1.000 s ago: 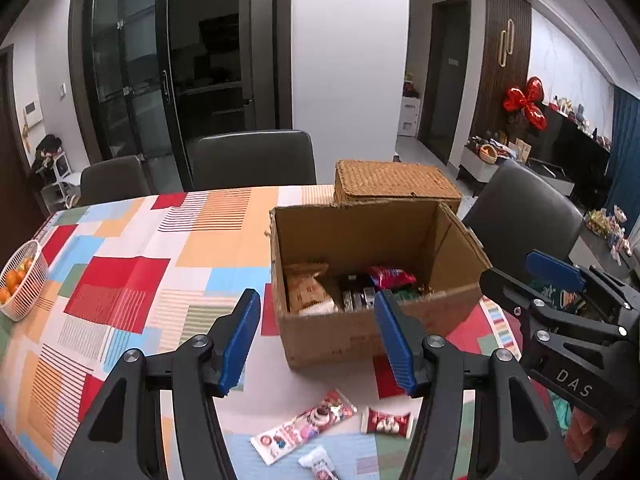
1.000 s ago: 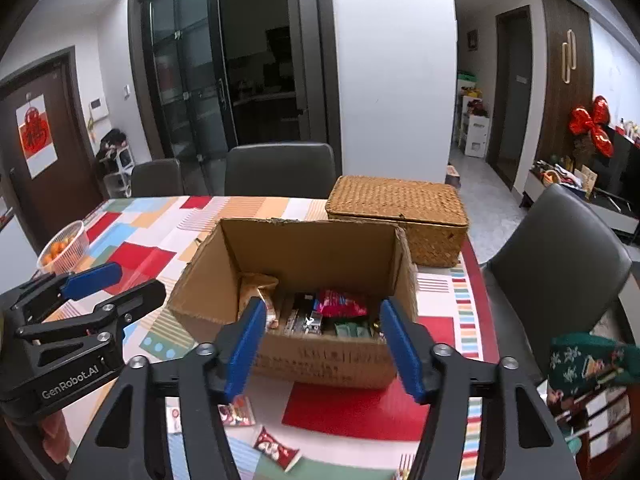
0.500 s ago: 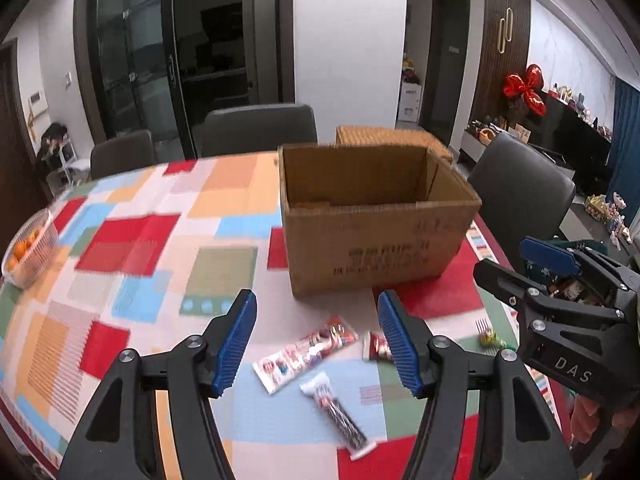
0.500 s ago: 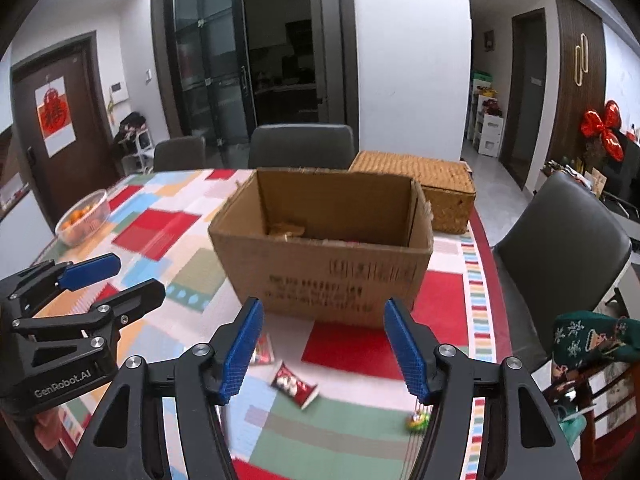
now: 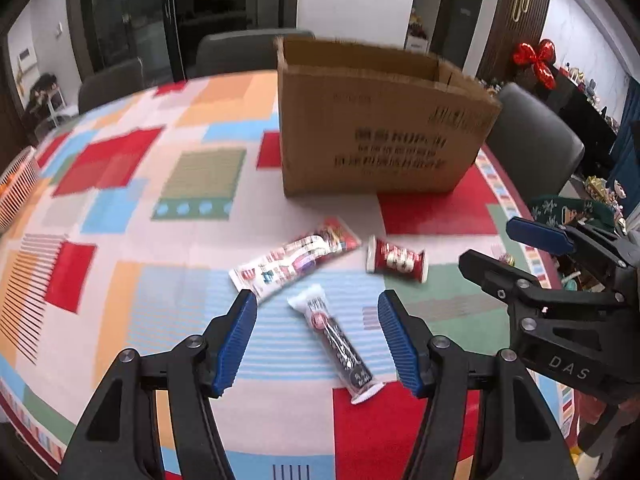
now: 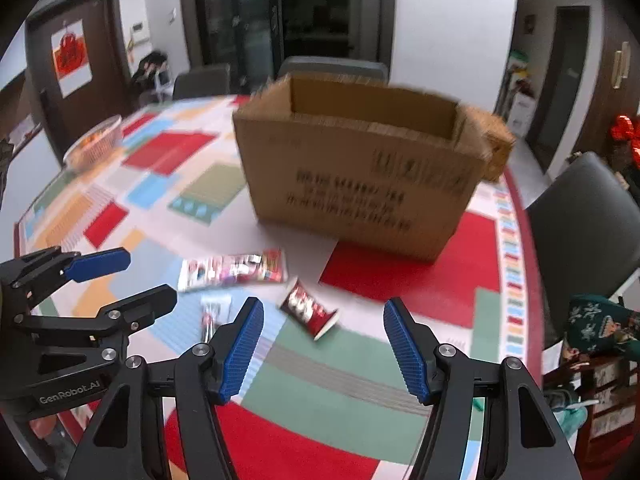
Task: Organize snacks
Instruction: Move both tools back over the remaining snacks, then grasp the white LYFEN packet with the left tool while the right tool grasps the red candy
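Three snack packs lie on the patchwork tablecloth in front of an open cardboard box (image 5: 380,128). A long white and red pack (image 5: 296,258) lies nearest the box, a small red pack (image 5: 397,259) to its right, and a slim black and white pack (image 5: 334,336) nearest me. My left gripper (image 5: 318,340) is open, low over the slim pack, which lies between its fingers. My right gripper (image 6: 324,350) is open and empty, with the small red pack (image 6: 309,309) just beyond its fingers. The box (image 6: 360,176) and long pack (image 6: 234,269) also show there.
A white basket of oranges (image 6: 94,145) stands at the far left of the table. A wicker box (image 6: 498,144) sits behind the cardboard box. Grey chairs (image 6: 588,224) ring the table. The table edge is close below both grippers.
Both grippers have come down and back from above the box to low over the loose packs at the table's front. Both stay open.
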A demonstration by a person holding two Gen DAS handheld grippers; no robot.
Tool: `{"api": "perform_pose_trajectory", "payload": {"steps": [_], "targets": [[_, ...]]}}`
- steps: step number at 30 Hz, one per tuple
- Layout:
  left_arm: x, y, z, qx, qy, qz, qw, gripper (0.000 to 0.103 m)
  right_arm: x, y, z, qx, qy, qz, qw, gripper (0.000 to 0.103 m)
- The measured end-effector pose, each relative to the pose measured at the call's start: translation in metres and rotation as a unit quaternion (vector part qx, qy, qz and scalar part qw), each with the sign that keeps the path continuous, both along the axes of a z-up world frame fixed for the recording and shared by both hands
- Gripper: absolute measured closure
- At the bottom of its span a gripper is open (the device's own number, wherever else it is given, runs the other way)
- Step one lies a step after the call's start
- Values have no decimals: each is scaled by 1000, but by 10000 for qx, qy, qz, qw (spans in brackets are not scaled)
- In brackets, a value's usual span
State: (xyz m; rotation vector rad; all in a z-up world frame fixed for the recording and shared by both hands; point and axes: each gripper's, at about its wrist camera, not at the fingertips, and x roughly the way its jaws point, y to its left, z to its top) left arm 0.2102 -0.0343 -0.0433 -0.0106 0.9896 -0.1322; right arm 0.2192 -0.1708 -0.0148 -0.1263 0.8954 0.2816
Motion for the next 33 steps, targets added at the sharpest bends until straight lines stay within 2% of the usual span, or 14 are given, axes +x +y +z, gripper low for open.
{"api": "perform_pose_trajectory", "payload": {"steps": [5,10,18,20,24,30,33], "targets": [[6,0,-31,-53,449,-56,9990,41,13,9,-29,-332,367,241,9985,39],[13,0,-53,-143,732,-92,9972,41,24,19,-49,-742,482,527,9947,39],[24,-1,-75,-149,982,-122,9950,45,43,31,-71,-1008,634,864,9891,40],[25,-2,-75,-112,919,-139,9956,47,47,34,-75,-1008,692,892,9885,40],[29,-3,-76,-57,858,-158,9962,55,54,39,-82,-1045,744,944,9872,40],[29,-2,-75,-68,756,-259,9968,77,62,44,-93,-945,884,901,9875,45],[30,1,-75,-143,752,-252,9967,81,63,47,-97,-892,907,879,9880,49]]}}
